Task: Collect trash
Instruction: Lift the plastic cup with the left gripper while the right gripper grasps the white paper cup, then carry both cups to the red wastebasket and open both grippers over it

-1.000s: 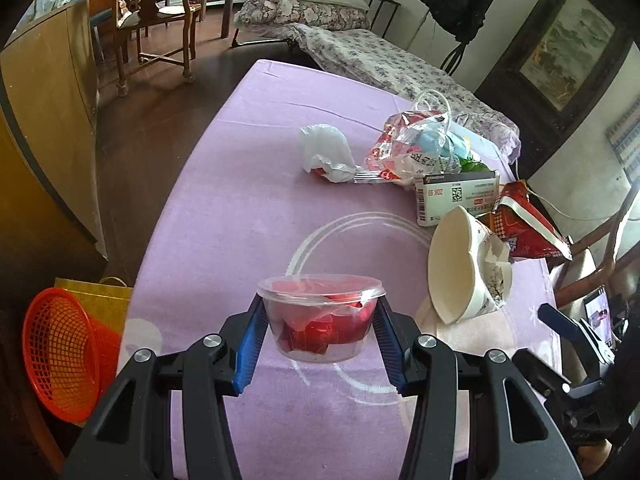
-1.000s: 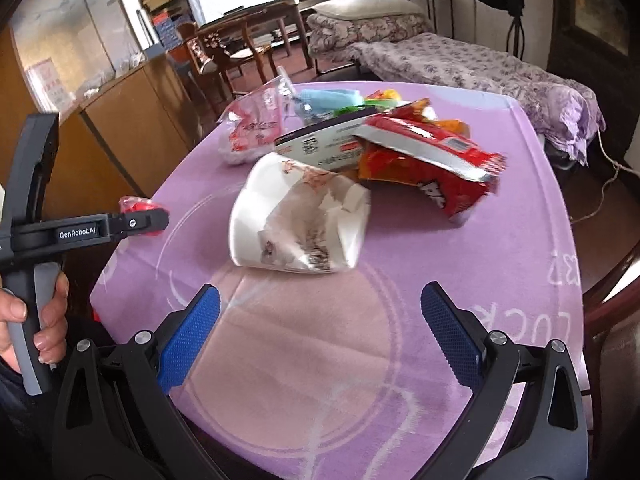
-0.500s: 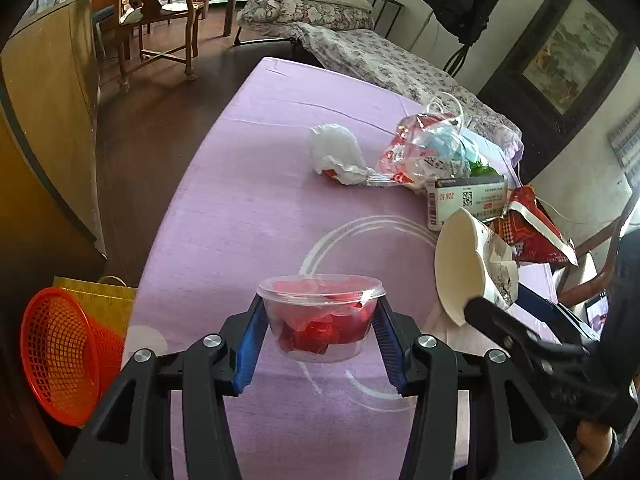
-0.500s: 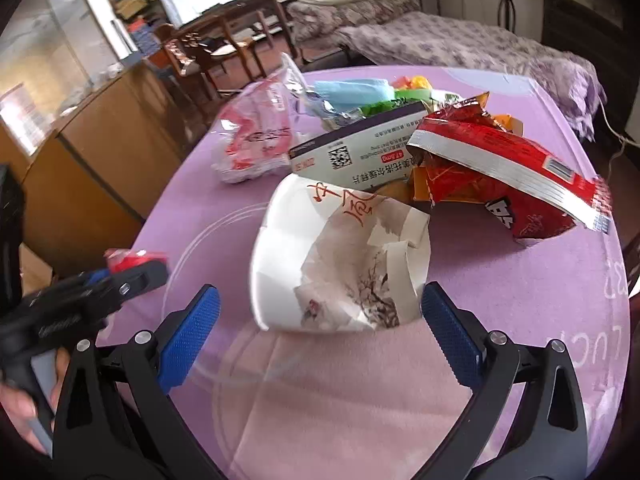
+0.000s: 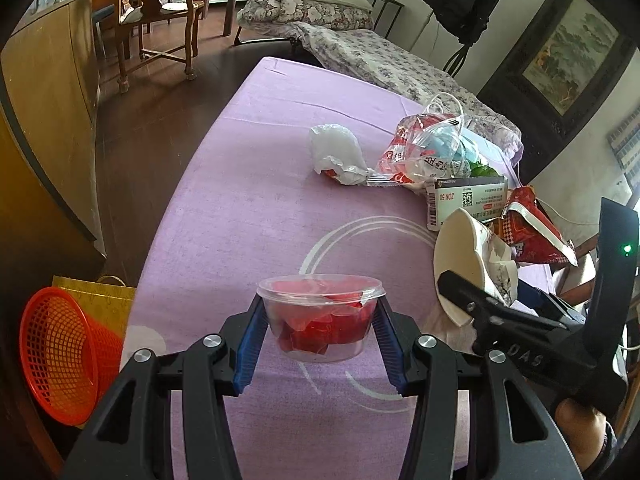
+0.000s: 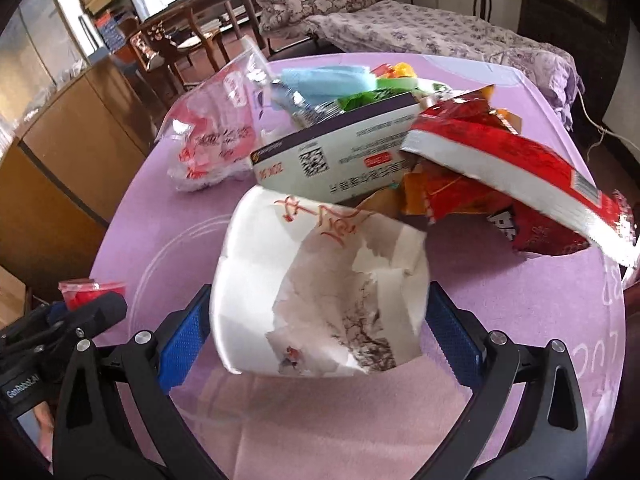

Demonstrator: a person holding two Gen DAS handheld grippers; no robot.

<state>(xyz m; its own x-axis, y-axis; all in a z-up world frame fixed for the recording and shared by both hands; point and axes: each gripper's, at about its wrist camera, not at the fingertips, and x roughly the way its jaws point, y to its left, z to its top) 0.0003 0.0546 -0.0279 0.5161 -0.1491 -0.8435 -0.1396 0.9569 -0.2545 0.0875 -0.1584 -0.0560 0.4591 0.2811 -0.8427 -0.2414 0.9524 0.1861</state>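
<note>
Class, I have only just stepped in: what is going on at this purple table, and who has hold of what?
A person is clearing rubbish with a gripper in each hand. The left gripper is shut on a clear plastic cup of red scraps, held above the purple tablecloth. The right gripper is open, its blue pads either side of a torn white paper bowl lying on its side. A red snack bag and white carton lie behind it.

Dark wood floor, carved wooden chair, floral-covered daybed, framed painting on pale wall.
</note>
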